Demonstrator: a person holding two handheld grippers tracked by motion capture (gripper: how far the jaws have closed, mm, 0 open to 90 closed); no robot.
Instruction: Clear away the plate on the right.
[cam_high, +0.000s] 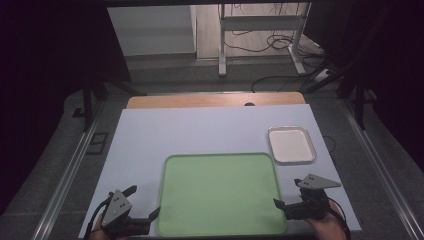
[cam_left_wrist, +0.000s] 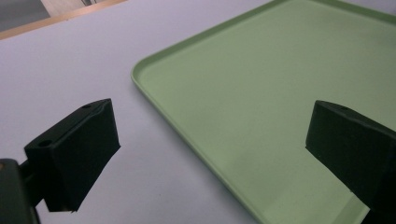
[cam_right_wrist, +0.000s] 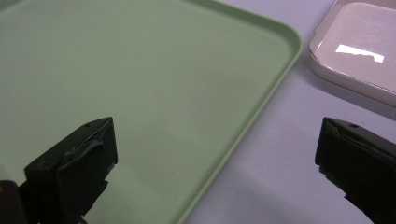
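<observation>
The left gripper sits at the near left corner of the green tray. Its two black jaws are wide apart and hold nothing. In the left gripper view one jaw is over the white table and the other is over the green tray, with the tray's rim between them.

The right gripper sits at the near right corner of the green tray. Its jaws are wide apart too, and nothing is in them. In the right gripper view one jaw is over the green tray and the other is over the table, just past the tray's rim.

The green tray lies flat on the white table, close to the near edge. A small white tray lies just past the green tray's far right corner, close to it but not touching
</observation>
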